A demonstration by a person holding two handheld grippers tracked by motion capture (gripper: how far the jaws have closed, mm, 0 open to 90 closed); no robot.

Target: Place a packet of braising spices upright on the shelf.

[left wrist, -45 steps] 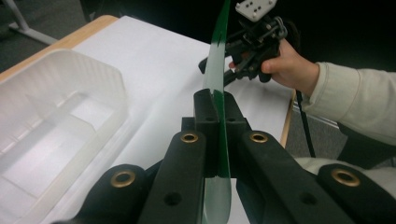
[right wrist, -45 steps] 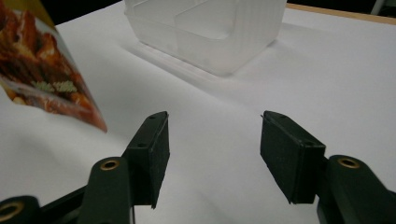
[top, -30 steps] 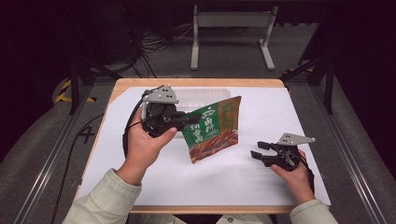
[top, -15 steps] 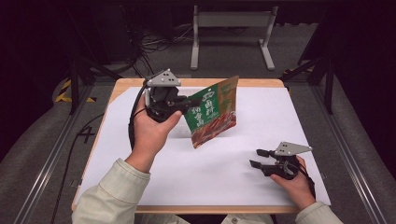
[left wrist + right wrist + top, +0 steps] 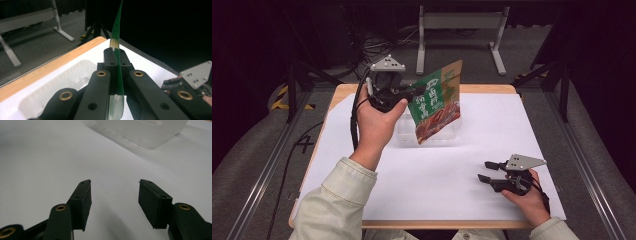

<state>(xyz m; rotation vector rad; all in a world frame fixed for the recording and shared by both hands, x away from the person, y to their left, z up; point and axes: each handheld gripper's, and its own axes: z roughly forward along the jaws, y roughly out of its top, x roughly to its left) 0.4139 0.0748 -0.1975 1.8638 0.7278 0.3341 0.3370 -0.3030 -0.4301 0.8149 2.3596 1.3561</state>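
Covering the wooden surface (image 5: 343, 91) is a white sheet (image 5: 512, 125), with a clear plastic tray (image 5: 404, 131) at its far middle. Above that tray the left gripper (image 5: 414, 91) holds a green snack pouch (image 5: 437, 102) aloft, fingers clamped on its edge. Well nearer than the tray, the right gripper (image 5: 486, 171) rests with fingers apart.

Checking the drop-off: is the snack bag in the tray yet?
Not yet. The snack bag hangs above the clear tray, clamped in the left tongs.

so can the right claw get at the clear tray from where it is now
Probably yes. The right claw is open and empty, low over the white table, with bare surface between it and the clear tray. The snack pouch hangs above the tray, held in the left claw.
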